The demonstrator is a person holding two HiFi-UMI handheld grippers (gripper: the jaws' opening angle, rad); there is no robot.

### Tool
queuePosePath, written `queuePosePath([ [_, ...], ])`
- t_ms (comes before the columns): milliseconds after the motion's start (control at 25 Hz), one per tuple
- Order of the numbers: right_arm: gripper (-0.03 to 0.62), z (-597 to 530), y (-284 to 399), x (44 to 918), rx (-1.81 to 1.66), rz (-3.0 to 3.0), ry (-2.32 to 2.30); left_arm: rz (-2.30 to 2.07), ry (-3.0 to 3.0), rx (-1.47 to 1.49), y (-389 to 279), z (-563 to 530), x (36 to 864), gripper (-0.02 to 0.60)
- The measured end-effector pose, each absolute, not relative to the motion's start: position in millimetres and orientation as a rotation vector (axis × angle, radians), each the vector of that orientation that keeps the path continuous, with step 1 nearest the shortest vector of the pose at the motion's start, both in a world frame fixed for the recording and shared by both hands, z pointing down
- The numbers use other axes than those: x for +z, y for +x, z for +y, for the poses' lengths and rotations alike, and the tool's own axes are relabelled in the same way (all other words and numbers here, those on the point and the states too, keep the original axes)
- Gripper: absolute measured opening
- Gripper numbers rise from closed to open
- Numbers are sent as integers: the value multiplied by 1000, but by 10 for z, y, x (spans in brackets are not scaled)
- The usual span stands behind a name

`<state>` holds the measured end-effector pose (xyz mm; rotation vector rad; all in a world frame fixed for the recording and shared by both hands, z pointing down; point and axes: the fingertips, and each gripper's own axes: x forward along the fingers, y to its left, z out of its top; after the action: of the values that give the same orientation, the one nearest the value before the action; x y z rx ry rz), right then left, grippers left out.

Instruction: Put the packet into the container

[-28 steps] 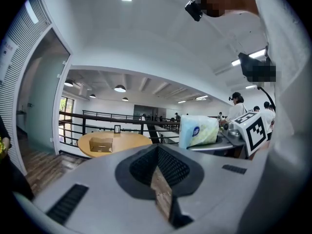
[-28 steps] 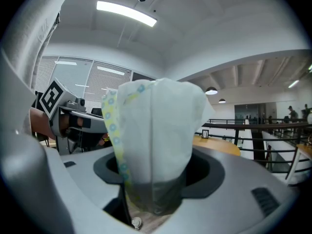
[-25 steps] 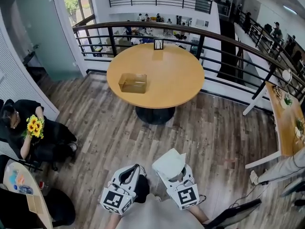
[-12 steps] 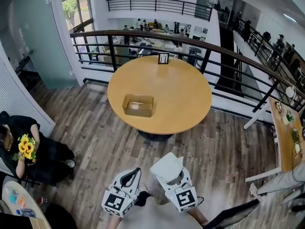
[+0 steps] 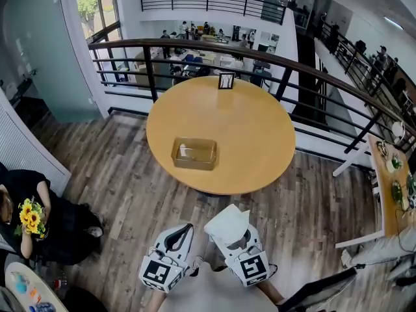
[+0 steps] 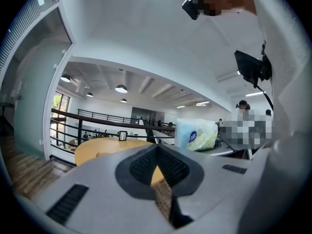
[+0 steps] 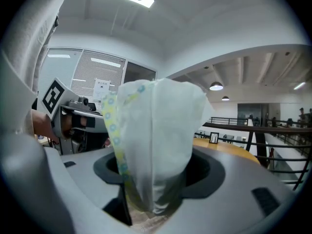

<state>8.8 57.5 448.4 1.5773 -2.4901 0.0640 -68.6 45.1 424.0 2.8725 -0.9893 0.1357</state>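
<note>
Right claw is clenched on the packet. It's a soft white pack w/ a yellow-green dotted strip down one edge, and it sticks up and fwd out of the jaws. In the right gripper view it fills most of the middle, w/ the pads pinching its lower end. So the packet is up in the air in front of the person, over the wood floor, and not at the bench.

Left claw is clenched too but has nothing in it. The left gripper view shows the jaws meeting, w/ just a sliver of bench and floor visible through the gap. Both claws sit side by side at the bottom of the head view, left one just beside the right, both pointing toward the bench.

The container is a clear amber box, open top, sitting on the round wooden bench on the side nearer the person. It's well apart from both claws. There's a small framed sign at the far edge of the bench by the dark railing. Off to the left someone in black sits holding sunflowers.
</note>
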Motion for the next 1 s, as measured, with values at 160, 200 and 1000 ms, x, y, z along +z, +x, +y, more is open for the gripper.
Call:
queuePosePath([
  [160,287,530,-4,4564,15,-2469,1505,-988,2856,127,-736,373,4274,5],
  [200,287,504,-15,4567,6,-2467,1498,-986,2857,128,-741,346,4270,5],
  [1000,287,-649,143,4475,6,-2517,1536,-1032,2848,149,-636,-834,4285,5],
])
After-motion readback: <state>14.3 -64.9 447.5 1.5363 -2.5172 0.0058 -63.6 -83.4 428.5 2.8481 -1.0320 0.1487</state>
